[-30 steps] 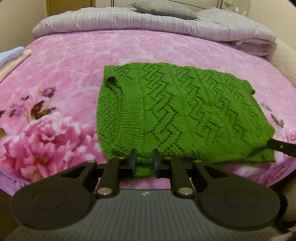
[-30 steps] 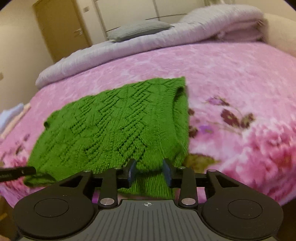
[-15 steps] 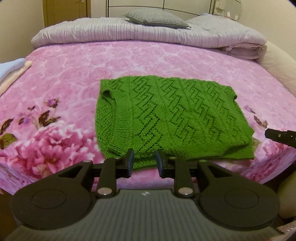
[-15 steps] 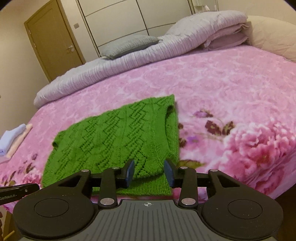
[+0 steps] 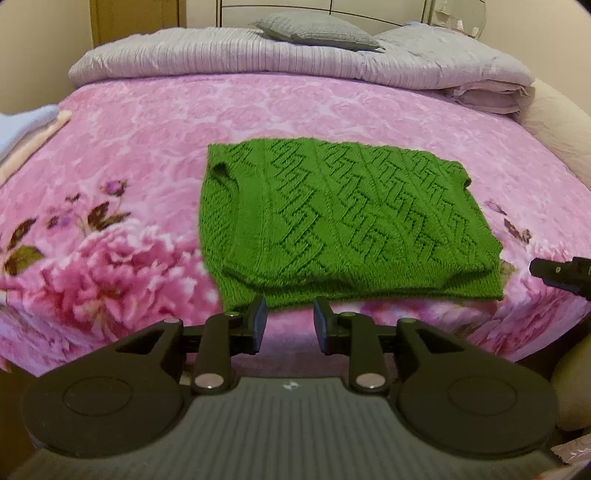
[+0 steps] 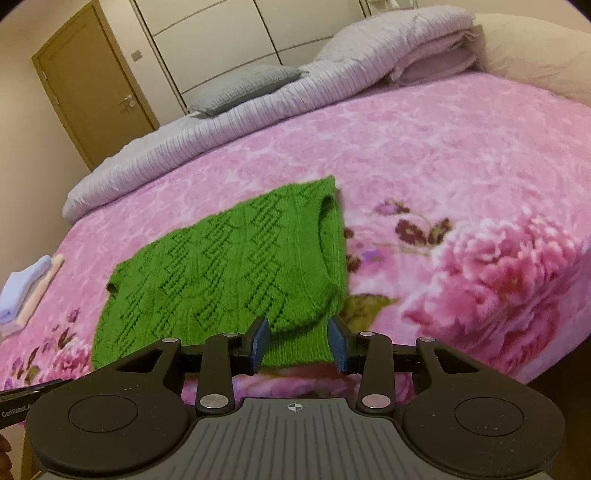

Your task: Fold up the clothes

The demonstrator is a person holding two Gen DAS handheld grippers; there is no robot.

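A green knitted sweater [image 5: 340,221] lies folded in a flat rectangle near the front edge of the pink floral bedspread [image 5: 129,147]; it also shows in the right wrist view as the sweater [image 6: 229,273]. My left gripper [image 5: 287,325] is open, just short of the sweater's near hem, holding nothing. My right gripper [image 6: 298,339] is open too, its fingers framing the near right corner of the hem without gripping it. The right gripper's tip [image 5: 554,275] pokes in at the left view's right edge.
A folded grey quilt [image 5: 295,55] and grey pillow [image 5: 317,29] lie along the far side of the bed. A small stack of folded pale clothes [image 6: 29,291] sits at the left edge. A door [image 6: 92,81] and wardrobe stand behind.
Both grippers have pulled back and up from the sweater's near hem, and their jaws have opened wider. The sweater stays flat on the bed.
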